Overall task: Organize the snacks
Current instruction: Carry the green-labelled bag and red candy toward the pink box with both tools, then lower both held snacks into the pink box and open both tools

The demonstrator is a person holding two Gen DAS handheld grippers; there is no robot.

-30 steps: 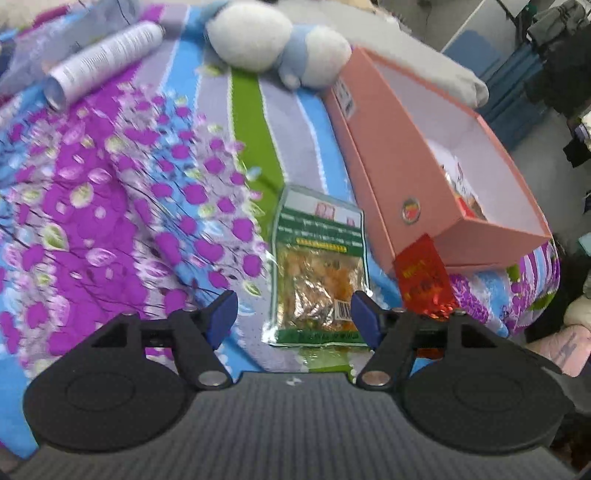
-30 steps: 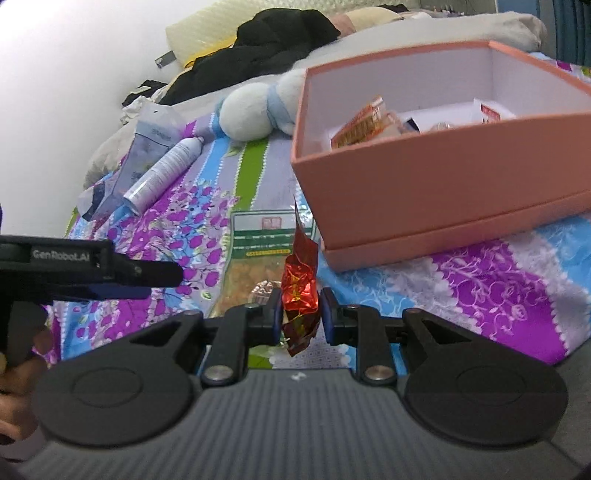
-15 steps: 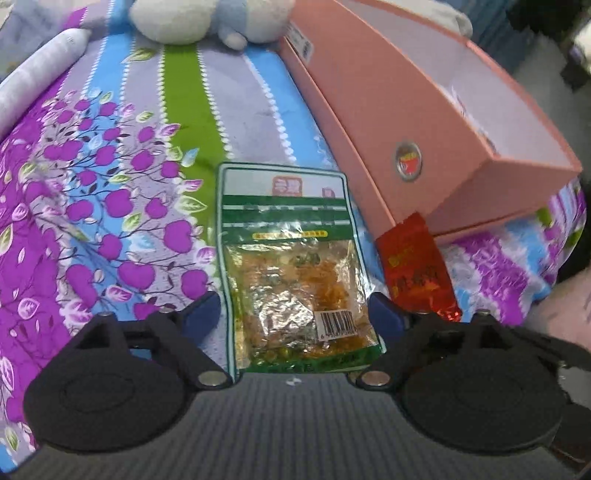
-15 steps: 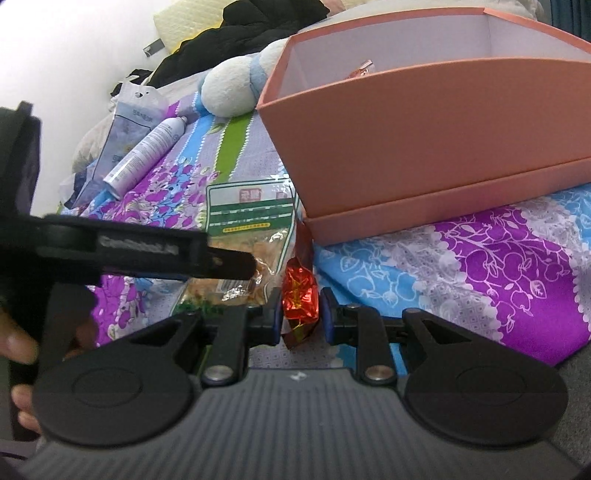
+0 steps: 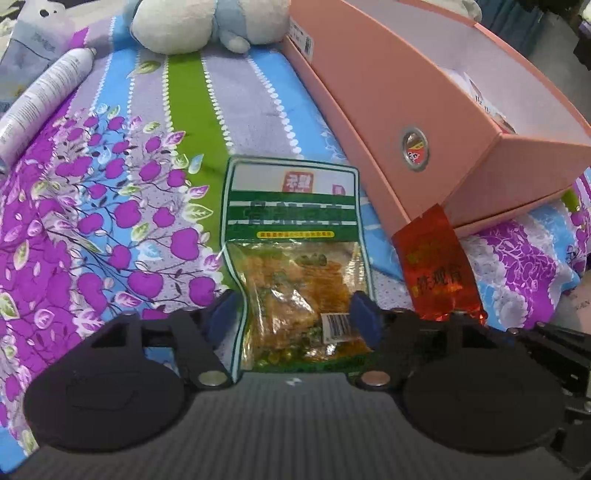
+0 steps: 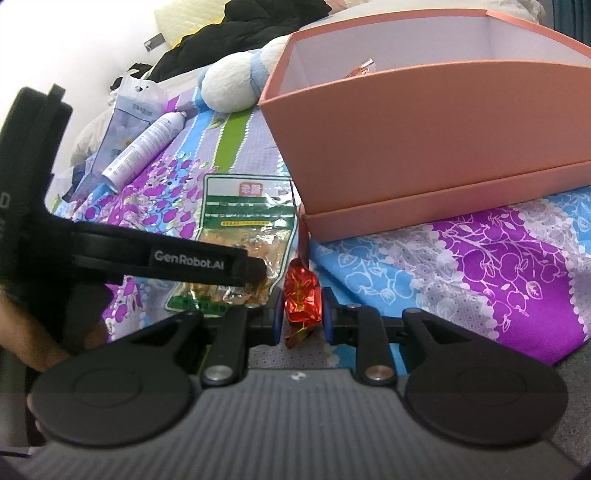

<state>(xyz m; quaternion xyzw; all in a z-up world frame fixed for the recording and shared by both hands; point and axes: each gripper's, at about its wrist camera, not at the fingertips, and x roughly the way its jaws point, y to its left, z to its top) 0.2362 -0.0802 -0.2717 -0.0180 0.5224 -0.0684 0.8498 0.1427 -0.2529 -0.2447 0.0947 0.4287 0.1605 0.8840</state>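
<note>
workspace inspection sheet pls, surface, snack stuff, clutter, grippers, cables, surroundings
surface: bed sheet with purple flowers and blue, green and grey stripes.
job's things: green snack bag flat on the sheet beside the open pink box, which holds a few packets; red foil packet off the sheet.
clutter: white spray can, plush toy, plastic pouch.
grippers: left gripper straddles the bag's lower end, jaws closing, pads not yet pressing; right gripper shut on the red foil packet.
cables: nothing seen.
surroundings: dark clothing and a pillow behind.
</note>
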